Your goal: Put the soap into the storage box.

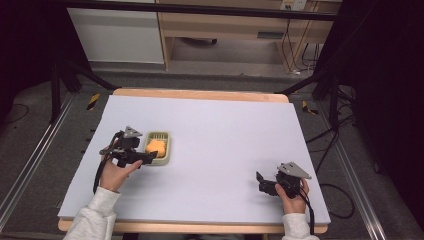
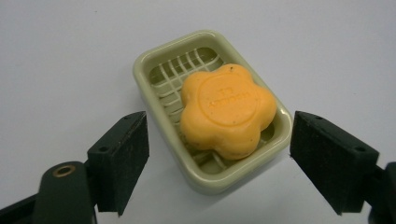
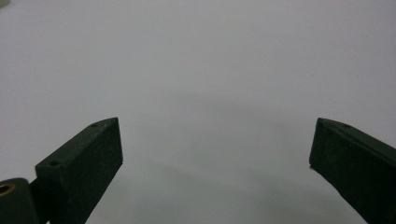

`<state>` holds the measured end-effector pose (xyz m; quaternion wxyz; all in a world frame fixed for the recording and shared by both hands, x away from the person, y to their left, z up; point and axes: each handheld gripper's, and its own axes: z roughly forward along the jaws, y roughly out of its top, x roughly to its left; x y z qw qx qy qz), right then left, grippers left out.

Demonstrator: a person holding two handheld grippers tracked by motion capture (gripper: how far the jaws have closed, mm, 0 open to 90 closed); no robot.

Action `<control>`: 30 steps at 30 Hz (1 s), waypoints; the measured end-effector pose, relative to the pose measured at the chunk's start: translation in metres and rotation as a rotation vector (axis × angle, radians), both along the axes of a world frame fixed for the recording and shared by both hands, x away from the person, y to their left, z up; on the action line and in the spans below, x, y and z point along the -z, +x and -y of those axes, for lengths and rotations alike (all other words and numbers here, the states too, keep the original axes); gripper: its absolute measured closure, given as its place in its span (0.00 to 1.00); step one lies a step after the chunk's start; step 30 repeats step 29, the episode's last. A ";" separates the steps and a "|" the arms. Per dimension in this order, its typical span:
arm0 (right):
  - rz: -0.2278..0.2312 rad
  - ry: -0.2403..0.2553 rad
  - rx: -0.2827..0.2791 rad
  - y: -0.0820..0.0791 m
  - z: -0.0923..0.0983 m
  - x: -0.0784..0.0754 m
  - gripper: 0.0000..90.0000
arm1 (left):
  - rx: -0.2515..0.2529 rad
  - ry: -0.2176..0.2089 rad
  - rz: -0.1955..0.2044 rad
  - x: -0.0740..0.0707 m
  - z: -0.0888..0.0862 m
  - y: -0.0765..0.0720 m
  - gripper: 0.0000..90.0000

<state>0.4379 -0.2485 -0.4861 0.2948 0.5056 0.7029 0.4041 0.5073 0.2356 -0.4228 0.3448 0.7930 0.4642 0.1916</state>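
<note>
The left gripper (image 2: 217, 161) was held with its jaws spread wide, clamped on nothing. Directly ahead of it, partly between the two black pads (image 2: 122, 158), stood a pale green soap dish (image 2: 150, 63) with a slatted insert. The near end of the dish lay in the gap between the pads; whether either pad touched its rim could not be determined. In the dish lay an orange flower-shaped soap bar (image 2: 226, 112), stamped on top with lettering too small to read, resting toward the end nearer the gripper. In the high view the left gripper (image 1: 149, 158) sat just beside the soap dish (image 1: 165, 150), with the soap bar (image 1: 155, 146) inside it, and the person's left hand (image 1: 116, 174) gripped the handle.

The right gripper (image 3: 215, 163) was likewise wide open and empty, with bare white table covering (image 3: 210, 70) ahead of it. In the high view the right gripper (image 1: 260, 182), held in the right hand (image 1: 294, 197), lay well apart from the dish, across the table covering (image 1: 225, 130).
</note>
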 end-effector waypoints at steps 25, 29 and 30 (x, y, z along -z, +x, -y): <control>-0.012 0.013 0.008 0.000 0.001 0.000 0.03 | -0.149 -0.015 0.040 0.035 -0.058 -0.040 0.24; -0.012 0.007 0.009 0.001 0.001 0.000 0.03 | -0.162 -0.006 0.039 0.039 -0.063 -0.044 0.25; -0.012 0.007 0.009 0.001 0.001 0.000 0.03 | -0.162 -0.006 0.039 0.039 -0.063 -0.044 0.25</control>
